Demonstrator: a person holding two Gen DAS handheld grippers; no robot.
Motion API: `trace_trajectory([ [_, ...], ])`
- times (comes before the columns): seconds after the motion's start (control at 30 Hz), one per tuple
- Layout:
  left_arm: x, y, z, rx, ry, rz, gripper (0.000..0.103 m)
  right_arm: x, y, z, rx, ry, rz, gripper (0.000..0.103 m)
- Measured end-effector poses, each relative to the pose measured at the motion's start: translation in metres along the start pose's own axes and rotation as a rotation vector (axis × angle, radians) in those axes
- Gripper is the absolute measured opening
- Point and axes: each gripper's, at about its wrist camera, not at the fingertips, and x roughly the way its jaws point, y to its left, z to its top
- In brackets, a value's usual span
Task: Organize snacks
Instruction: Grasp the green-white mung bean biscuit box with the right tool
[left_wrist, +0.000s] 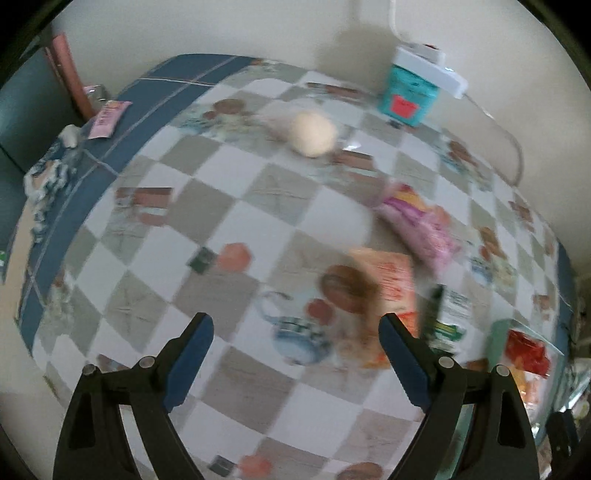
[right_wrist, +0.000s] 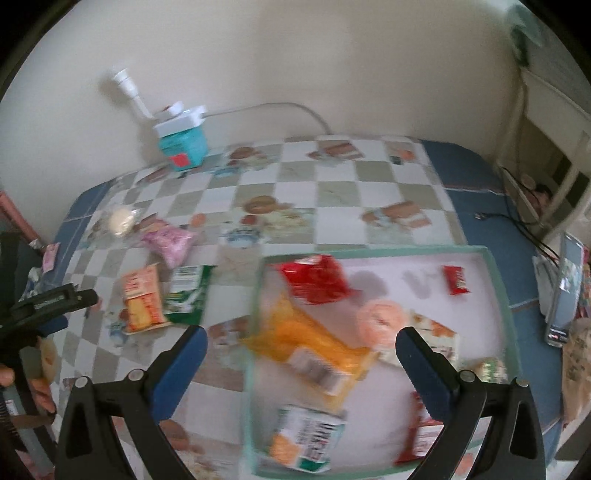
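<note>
Hovering my left gripper, jaws apart and empty, near the orange snack packet, which lies lengthwise ahead toward the table's middle.

Checked tablecloth – blue-edged; tray – pale green rim.

Table has a checkered printed cloth with blue border. Lying on it: green-rimmed tray at lower right of right wrist view; orange packet, green packet and pink bag at centre left; pale round snack further left; teal box by the wall at upper left.
</note>
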Motion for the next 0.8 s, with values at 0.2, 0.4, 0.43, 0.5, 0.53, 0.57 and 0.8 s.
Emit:
trace_trajectory([
  [0.2, 0.005, 0.021, 0.005, -0.040, 0.009, -0.015, 0.091, 0.015, 0.046, 0.002, -0.043, 0.041, 0.043, 0.103],
  [0.4, 0.014, 0.034, 0.008, -0.081, 0.034, -0.021, 0.091, 0.034, 0.089, 0.004, -0.101, 0.061, 0.072, 0.103],
  [0.43, 0.015, 0.037, 0.008, -0.090, 0.037, -0.022, 0.091, 0.038, 0.093, 0.004, -0.101, 0.064, 0.076, 0.103],
  [0.5, 0.017, 0.042, 0.010, -0.106, 0.042, -0.023, 0.091, 0.048, 0.101, 0.004, -0.095, 0.071, 0.078, 0.103],
  [0.53, 0.018, 0.044, 0.010, -0.112, 0.043, -0.024, 0.091, 0.054, 0.104, 0.004, -0.089, 0.073, 0.079, 0.103],
  [0.57, 0.019, 0.045, 0.011, -0.119, 0.044, -0.025, 0.091, 0.058, 0.107, 0.004, -0.079, 0.071, 0.081, 0.103],
  [0.8, 0.027, 0.038, 0.019, -0.119, 0.036, -0.050, 0.091, 0.090, 0.110, 0.006, -0.009, 0.058, 0.062, 0.103],
])
